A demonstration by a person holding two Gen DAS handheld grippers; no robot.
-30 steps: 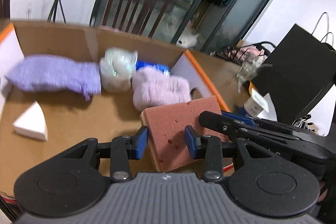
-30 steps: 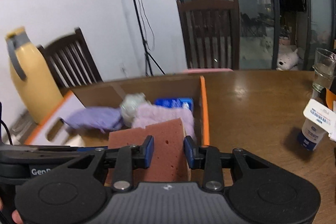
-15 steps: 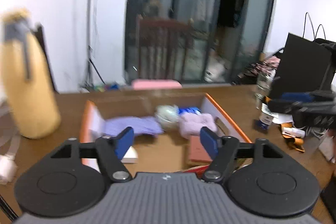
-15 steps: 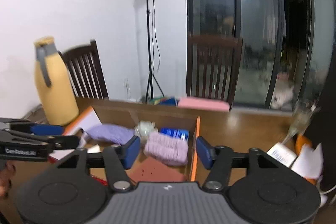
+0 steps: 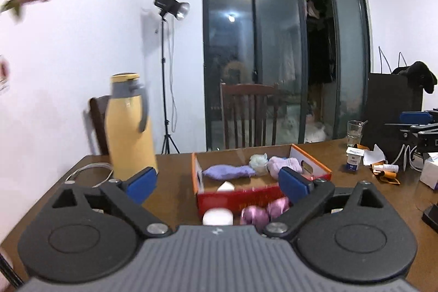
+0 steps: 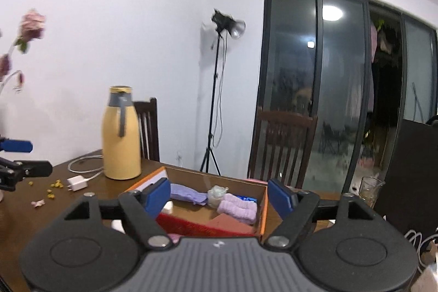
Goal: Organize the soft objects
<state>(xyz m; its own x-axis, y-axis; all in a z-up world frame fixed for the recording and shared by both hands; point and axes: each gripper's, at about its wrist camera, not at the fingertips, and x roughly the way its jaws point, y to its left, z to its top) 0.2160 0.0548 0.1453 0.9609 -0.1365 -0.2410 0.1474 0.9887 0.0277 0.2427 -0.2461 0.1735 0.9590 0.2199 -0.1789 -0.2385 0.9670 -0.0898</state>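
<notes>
An open cardboard box [image 5: 197, 177] with orange flaps and a red front stands on the wooden table; it also shows in the right wrist view [image 6: 262, 210]. Inside lie a purple cloth [image 5: 227, 171], a pale clear-wrapped bundle [image 5: 258, 161], a lilac fluffy roll [image 5: 284, 164], a white wedge [image 5: 225, 186] and a pink sponge [image 6: 232, 223]. My left gripper [image 5: 217, 184] is open and empty, held back from the box. My right gripper [image 6: 219, 196] is open and empty, also back from the box. Pink shiny balls [image 5: 260, 212] and a white round thing [image 5: 217, 216] lie in front of the box.
A yellow thermos jug [image 5: 130, 125] stands left of the box, with a white charger and cable [image 6: 78, 182] near it. A glass [image 5: 354, 132], a small carton [image 5: 354, 160], papers and a black bag [image 5: 391, 106] are on the right. Chairs stand behind the table.
Both grippers let go of the pink sponge, which now lies in the box. Both opened wide and drew back and up from the box.
</notes>
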